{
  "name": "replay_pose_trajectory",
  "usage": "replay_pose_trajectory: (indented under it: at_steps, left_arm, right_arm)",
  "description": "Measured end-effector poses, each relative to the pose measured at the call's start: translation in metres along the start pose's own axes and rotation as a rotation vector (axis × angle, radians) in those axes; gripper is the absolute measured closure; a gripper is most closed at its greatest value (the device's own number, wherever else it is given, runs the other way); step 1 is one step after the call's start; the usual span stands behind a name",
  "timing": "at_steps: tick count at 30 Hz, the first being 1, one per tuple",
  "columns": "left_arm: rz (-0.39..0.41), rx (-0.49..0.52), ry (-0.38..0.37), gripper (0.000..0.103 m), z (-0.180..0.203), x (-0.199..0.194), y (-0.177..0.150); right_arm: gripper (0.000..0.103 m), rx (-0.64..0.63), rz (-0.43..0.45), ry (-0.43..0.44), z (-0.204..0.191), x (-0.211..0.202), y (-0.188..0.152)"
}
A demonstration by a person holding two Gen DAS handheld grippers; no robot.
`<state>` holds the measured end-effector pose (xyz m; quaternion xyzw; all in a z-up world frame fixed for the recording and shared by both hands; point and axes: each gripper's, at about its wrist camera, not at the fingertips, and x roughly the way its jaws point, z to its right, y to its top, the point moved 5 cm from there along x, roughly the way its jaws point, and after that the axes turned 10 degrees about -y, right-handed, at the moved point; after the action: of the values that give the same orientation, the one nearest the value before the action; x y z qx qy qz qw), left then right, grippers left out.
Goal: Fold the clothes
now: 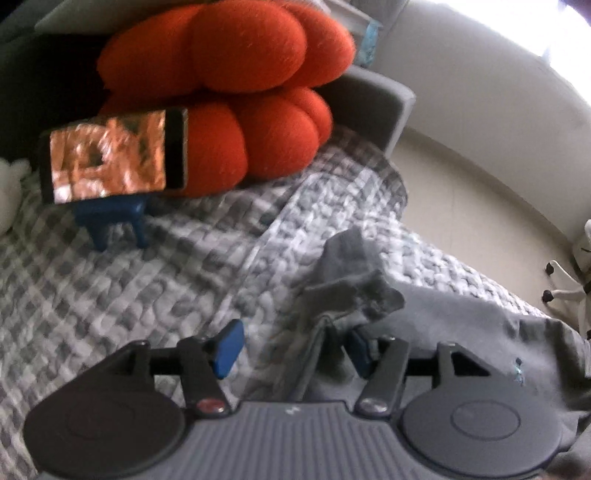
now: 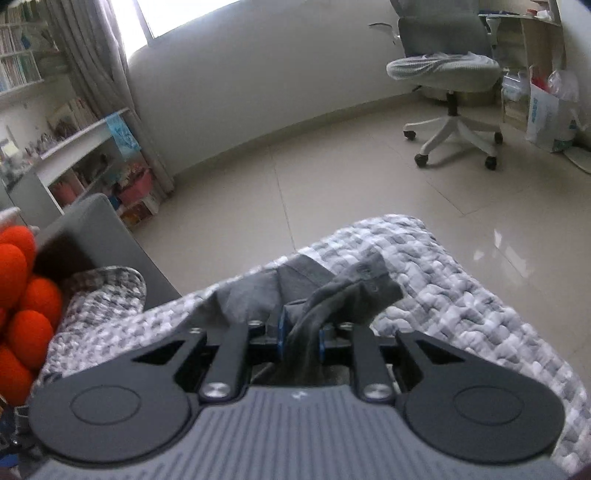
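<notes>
A checked quilt (image 1: pixel 110 295) covers the bed, with an orange cushion (image 1: pixel 229 92) at its head. A grey garment (image 2: pixel 258 291) lies bunched near the bed's edge. The right hand-held gripper (image 2: pixel 301 341) pinches a fold of it; the left hand-held gripper (image 1: pixel 295 350) is spread wide around another fold.

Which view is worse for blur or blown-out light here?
Left wrist: worse, with motion smear across the checkered quilt, phone screen and grey garment, and the window clipped white at top right. Right wrist: sharper; office chair is crisp, window overexposed, floor glare at right, fisheye bowing the wall.
</notes>
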<state>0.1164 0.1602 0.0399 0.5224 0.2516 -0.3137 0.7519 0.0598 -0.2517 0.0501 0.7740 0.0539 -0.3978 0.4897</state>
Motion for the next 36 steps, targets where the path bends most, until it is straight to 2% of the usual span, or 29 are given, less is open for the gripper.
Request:
replay_pose_trajectory:
  at_steps: [3, 5, 10, 11, 12, 13, 15, 16, 21, 24, 27, 31, 32, 34, 36]
  left_arm:
    - [0.014, -0.028, -0.015, 0.042, -0.002, -0.001, 0.002]
    - [0.02, -0.023, -0.027, 0.041, 0.003, 0.0, 0.001]
    - [-0.012, 0.04, -0.026, 0.044, 0.017, 0.013, -0.009]
    - [-0.02, 0.058, -0.017, 0.049, 0.018, 0.015, -0.011]
    - [-0.026, 0.069, -0.017, 0.063, 0.019, 0.016, -0.012]
    - [-0.033, 0.077, -0.02, 0.069, 0.019, 0.017, -0.013]
    - [-0.043, 0.068, -0.039, 0.089, 0.019, 0.017, -0.012]
    - [-0.046, 0.06, -0.048, 0.091, 0.018, 0.016, -0.012]
    - [0.006, -0.006, -0.097, 0.098, 0.014, 0.003, -0.003]
    - [0.05, -0.052, -0.127, 0.098, 0.011, -0.008, 0.003]
    - [0.182, -0.121, -0.268, 0.098, 0.011, -0.041, 0.016]
    - [0.194, -0.047, -0.275, 0.098, 0.018, -0.056, 0.01]
    - [0.194, -0.027, -0.274, 0.098, 0.02, -0.06, 0.008]
    - [-0.018, 0.0, -0.159, 0.097, 0.017, -0.03, -0.013]
    - [-0.214, -0.038, -0.091, 0.098, 0.007, 0.001, -0.039]
  right_arm:
    - [0.079, -0.02, -0.028, 0.017, -0.007, 0.01, -0.008]
    - [0.057, -0.059, -0.034, 0.006, -0.012, 0.016, -0.011]
    - [0.056, -0.15, -0.078, -0.05, -0.021, 0.029, -0.023]
    - [0.056, -0.149, -0.083, -0.053, -0.02, 0.03, -0.024]
    - [0.056, -0.147, -0.082, -0.054, -0.019, 0.03, -0.024]
    - [0.056, -0.145, -0.082, -0.055, -0.017, 0.03, -0.024]
    - [0.065, -0.147, -0.066, -0.049, -0.016, 0.028, -0.023]
    - [0.075, -0.151, -0.057, -0.046, -0.017, 0.026, -0.022]
    - [0.088, -0.172, -0.03, -0.041, -0.023, 0.023, -0.021]
    - [0.092, -0.128, 0.065, 0.006, -0.022, 0.006, -0.009]
    - [0.092, -0.059, 0.274, 0.121, -0.02, -0.038, 0.011]
    - [0.093, -0.001, 0.551, 0.308, -0.018, -0.104, 0.022]
    - [0.093, 0.001, 0.567, 0.317, -0.017, -0.108, 0.023]
    - [0.093, -0.021, 0.489, 0.248, -0.018, -0.092, 0.023]
    - [0.093, -0.077, 0.321, 0.099, -0.017, -0.054, 0.016]
